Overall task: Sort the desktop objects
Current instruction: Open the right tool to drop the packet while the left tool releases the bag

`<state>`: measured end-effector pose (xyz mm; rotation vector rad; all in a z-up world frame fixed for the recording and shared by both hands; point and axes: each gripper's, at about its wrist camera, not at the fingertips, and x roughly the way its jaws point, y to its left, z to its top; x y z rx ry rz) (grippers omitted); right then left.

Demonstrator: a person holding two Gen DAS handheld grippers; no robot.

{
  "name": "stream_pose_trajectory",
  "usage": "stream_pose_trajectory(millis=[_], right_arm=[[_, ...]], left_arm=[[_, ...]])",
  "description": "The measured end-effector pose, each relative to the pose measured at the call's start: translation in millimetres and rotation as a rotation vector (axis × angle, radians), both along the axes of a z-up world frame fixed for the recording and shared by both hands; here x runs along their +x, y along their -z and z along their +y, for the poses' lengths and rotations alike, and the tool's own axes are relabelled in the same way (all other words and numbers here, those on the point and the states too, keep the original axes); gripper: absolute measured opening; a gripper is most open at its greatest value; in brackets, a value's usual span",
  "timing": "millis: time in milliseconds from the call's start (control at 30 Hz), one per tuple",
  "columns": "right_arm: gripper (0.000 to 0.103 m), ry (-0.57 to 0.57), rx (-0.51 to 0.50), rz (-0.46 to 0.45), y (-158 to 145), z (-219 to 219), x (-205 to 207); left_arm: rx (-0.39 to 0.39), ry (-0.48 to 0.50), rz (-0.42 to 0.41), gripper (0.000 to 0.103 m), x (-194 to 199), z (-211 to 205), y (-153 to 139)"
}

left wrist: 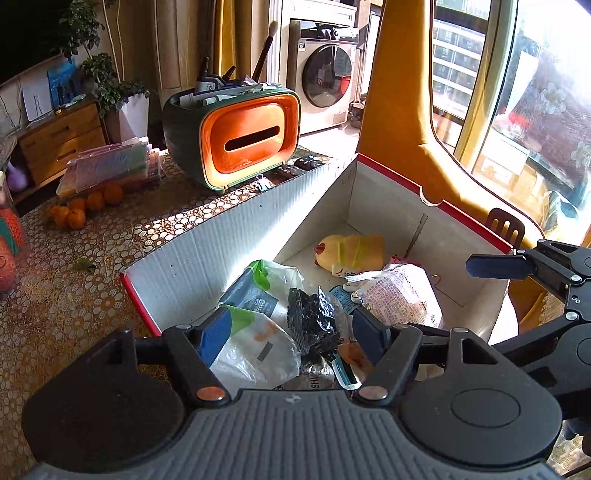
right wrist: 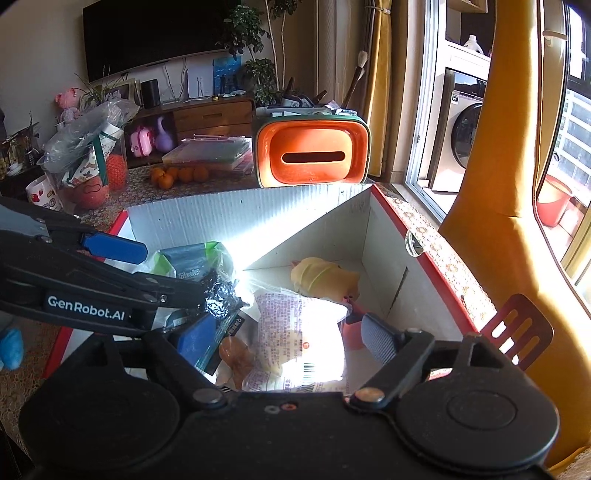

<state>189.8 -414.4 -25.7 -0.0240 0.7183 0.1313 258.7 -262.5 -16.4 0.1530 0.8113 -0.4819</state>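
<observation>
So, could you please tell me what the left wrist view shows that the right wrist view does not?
Only the left wrist view shows remote controls lying on the table beside the tissue box, and the white flowerpot by the cabinet.

Only the right wrist view shows the wall television, the pink pig plush and the red bucket outside the window.

Both show the cardboard box holding snack packets, the yellow plush toy, the orange tissue box, the oranges, the washing machine, and both grippers open above the box.
</observation>
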Motion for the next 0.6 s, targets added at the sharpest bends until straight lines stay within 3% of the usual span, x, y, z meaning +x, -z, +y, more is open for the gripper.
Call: stream_pose_trajectory(millis=[67,600], right_arm=[[0.096,0.004,-0.002,-0.011,-2.6,0.0,-3.8],[0.102,-0.004,0.057,-0.082,-21.6,5.1,-31.6]], left_arm=[[-0.015,-0.006,-0.003,0.072,-3.2,4.5,-3.8],[-0.073,-0.052,-0.020,0.083,-31.3,41.1,-21.3]])
